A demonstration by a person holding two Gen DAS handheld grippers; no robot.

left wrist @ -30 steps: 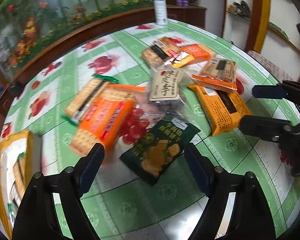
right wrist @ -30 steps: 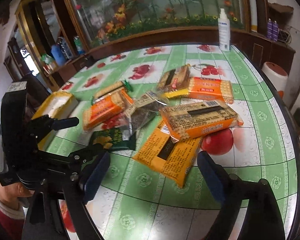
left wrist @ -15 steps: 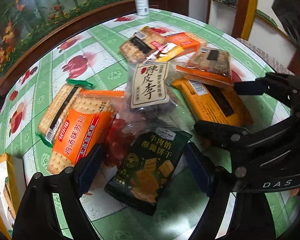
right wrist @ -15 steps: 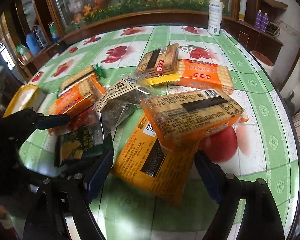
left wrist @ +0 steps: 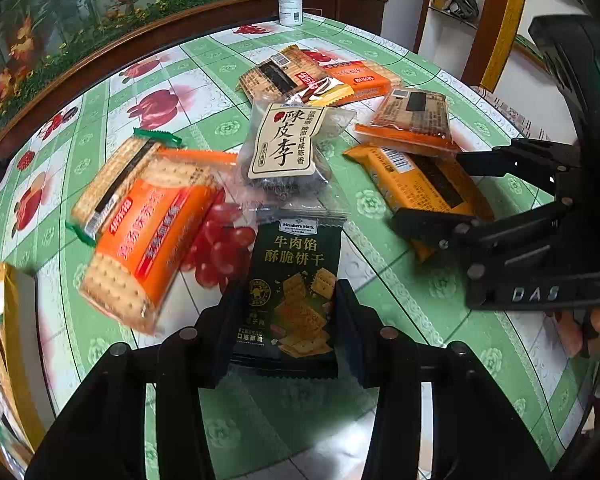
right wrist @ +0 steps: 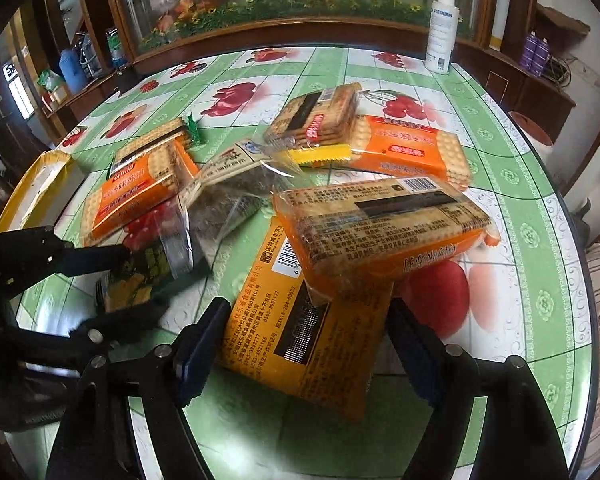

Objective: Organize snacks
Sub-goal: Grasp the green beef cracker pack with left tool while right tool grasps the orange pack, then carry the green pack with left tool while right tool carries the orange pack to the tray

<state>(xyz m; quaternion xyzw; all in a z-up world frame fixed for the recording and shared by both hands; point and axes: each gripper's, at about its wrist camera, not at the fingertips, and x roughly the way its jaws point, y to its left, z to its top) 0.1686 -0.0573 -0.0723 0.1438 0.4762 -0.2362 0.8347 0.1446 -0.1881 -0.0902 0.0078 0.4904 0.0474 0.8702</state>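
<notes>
Yellow box (left wrist: 8, 360) cut off at left edge; pkt under orange pack (right wrist: 384, 228) half hidden.

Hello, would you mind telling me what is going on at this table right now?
A person is sorting a pile of snack packets on a green fruit-print table with two hand-held tools. The left tool has its fingers against both sides of a dark green cracker packet. The right tool is open around a yellow-orange biscuit pack, not yet gripping it. A yellow box sits at the table's left edge.
</notes>
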